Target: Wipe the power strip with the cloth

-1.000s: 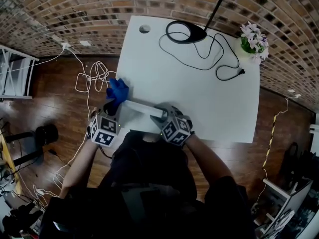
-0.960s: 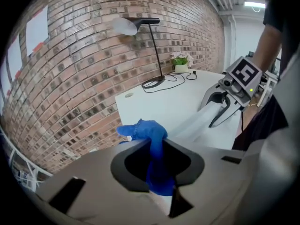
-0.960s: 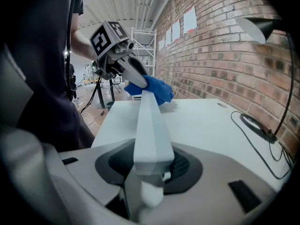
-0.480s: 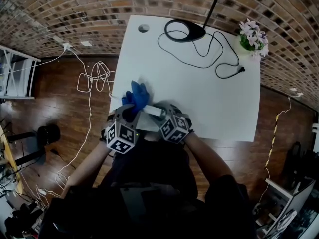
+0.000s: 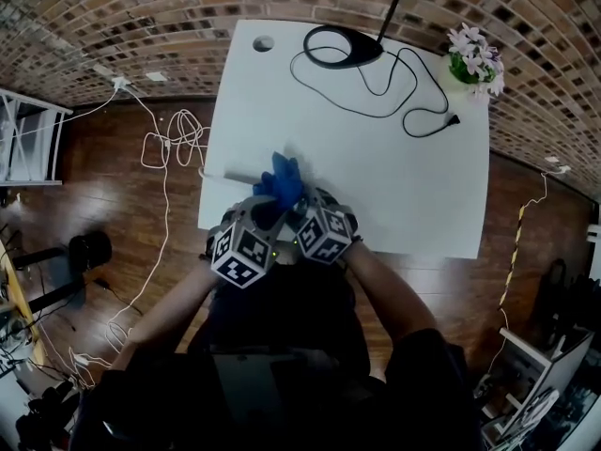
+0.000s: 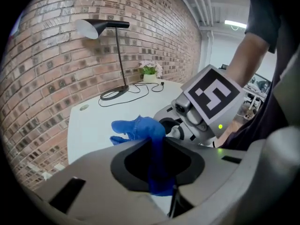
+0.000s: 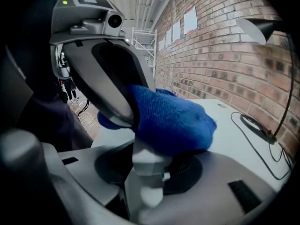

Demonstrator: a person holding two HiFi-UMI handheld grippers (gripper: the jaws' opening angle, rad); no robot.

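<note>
My left gripper (image 5: 269, 210) is shut on the blue cloth (image 5: 282, 180), which bunches out beyond its jaws (image 6: 138, 128). The cloth lies on top of the white power strip (image 7: 146, 165) and covers most of it. The strip's near end is clamped in my right gripper (image 7: 147, 175), shut on it. In the head view both grippers sit side by side at the table's near edge, the right gripper (image 5: 306, 216) almost touching the left. Left of the cloth only a thin pale length of the strip (image 5: 231, 177) shows.
On the white table (image 5: 394, 186) a black lamp base (image 5: 344, 46) stands at the back, and its black cord (image 5: 404, 92) trails to a plug (image 5: 453, 118). A flower pot (image 5: 475, 68) is in the back right corner. White cables (image 5: 174, 144) lie on the wooden floor at left.
My left gripper has slid the cloth rightward along the strip, from its left end up against the right gripper. The right gripper has stayed put.
</note>
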